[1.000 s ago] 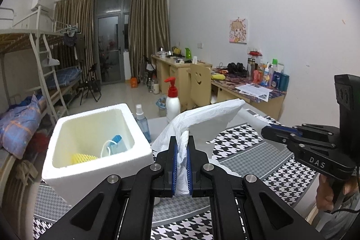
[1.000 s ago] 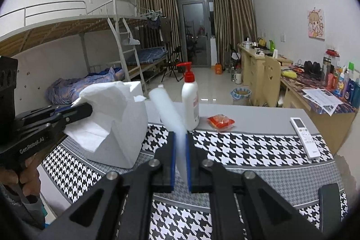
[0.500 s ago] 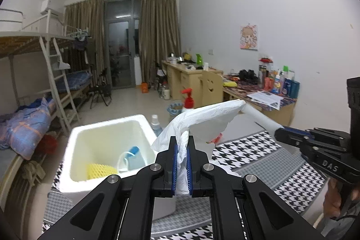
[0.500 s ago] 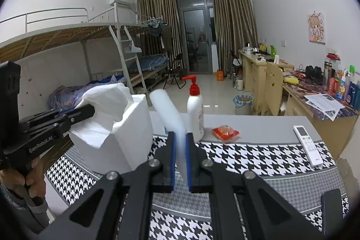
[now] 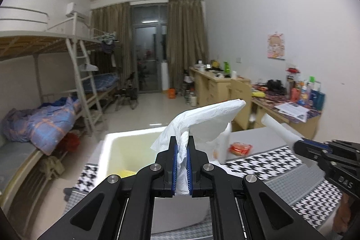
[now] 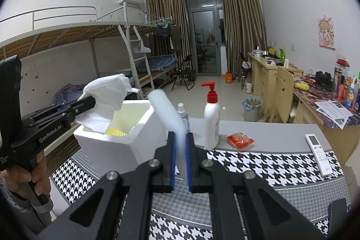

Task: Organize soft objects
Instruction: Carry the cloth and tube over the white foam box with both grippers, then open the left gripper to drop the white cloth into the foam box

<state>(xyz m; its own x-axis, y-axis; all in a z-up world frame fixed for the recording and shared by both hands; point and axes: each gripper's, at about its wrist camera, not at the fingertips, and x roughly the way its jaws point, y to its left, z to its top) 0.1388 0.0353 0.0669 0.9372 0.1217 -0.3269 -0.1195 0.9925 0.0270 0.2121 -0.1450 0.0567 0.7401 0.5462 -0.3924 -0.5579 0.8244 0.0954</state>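
Left hand-held gripper (image 5: 182,147): jaws clamped on a crumpled white tissue (image 5: 202,120), which fans out above the fingertips, over the foam box.
Right hand-held gripper (image 6: 180,145): jaws closed on a pale white foam strip (image 6: 167,109) that sticks up and leans left toward the box.
Foam box (image 6: 126,145): white, open-topped, on the houndstooth tabletop (image 6: 270,168); a yellow mesh item (image 6: 115,132) lies inside.
Beside the box: small spray bottle (image 6: 181,113), then a white pump bottle (image 6: 211,120) with a red top.
Further right: red packet (image 6: 240,141), remote control (image 6: 319,153).
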